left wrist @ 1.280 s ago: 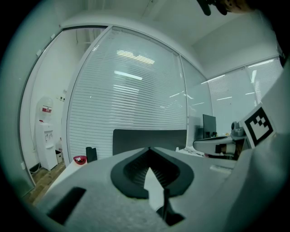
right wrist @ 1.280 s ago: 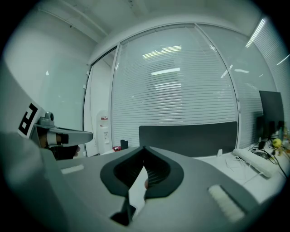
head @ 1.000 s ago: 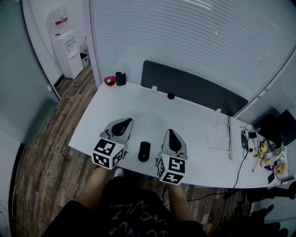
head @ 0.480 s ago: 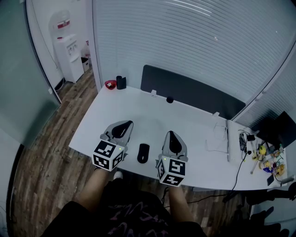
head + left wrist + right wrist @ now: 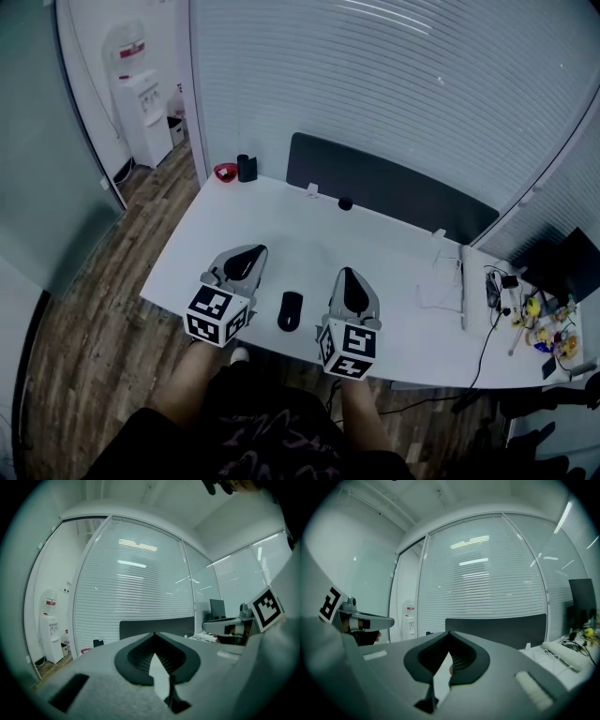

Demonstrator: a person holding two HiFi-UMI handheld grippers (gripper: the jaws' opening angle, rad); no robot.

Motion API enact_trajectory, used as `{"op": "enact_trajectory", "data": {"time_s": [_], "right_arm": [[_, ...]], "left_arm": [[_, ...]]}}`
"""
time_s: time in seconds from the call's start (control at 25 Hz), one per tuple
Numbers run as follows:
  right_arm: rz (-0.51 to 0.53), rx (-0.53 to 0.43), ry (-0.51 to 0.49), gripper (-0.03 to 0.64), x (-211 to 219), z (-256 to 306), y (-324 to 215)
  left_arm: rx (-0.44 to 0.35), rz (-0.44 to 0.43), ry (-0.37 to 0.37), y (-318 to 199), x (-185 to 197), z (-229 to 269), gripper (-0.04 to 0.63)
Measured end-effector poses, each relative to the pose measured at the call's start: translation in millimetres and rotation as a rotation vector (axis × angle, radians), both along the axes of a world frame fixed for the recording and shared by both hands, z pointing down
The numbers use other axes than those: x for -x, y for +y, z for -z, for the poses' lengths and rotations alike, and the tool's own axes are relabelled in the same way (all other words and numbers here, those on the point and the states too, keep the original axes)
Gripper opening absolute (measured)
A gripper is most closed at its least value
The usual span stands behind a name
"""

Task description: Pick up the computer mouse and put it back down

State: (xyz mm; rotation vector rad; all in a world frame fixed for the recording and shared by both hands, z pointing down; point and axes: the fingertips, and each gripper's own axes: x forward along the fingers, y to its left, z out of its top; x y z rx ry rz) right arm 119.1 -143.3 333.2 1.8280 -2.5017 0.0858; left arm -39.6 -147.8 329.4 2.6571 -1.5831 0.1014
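White desk (image 5: 394, 253), glass-walled office. The computer mouse (image 5: 291, 310) lies near the front edge between my left gripper (image 5: 242, 263) and right gripper (image 5: 347, 287), touching neither. Both pairs of fingers are closed and empty. Expect a light, rigid, smooth shell; grip across its flanks.

Black mouse (image 5: 291, 310), white desk (image 5: 281, 230); my left gripper (image 5: 253, 251) and right gripper (image 5: 345, 273) grey, their cubes (image 5: 217, 314) black-and-white squares.
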Motion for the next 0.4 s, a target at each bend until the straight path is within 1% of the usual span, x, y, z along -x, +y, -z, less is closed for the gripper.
{"op": "enact_trajectory", "data": {"time_s": [0.4], "right_arm": [[0.005,0.004,-0.003,0.011,-3.1,-4.6,-4.4]], "left_arm": [[0.004,-0.004,0.011,-3.5,-4.5,-1.3,0.002]]}}
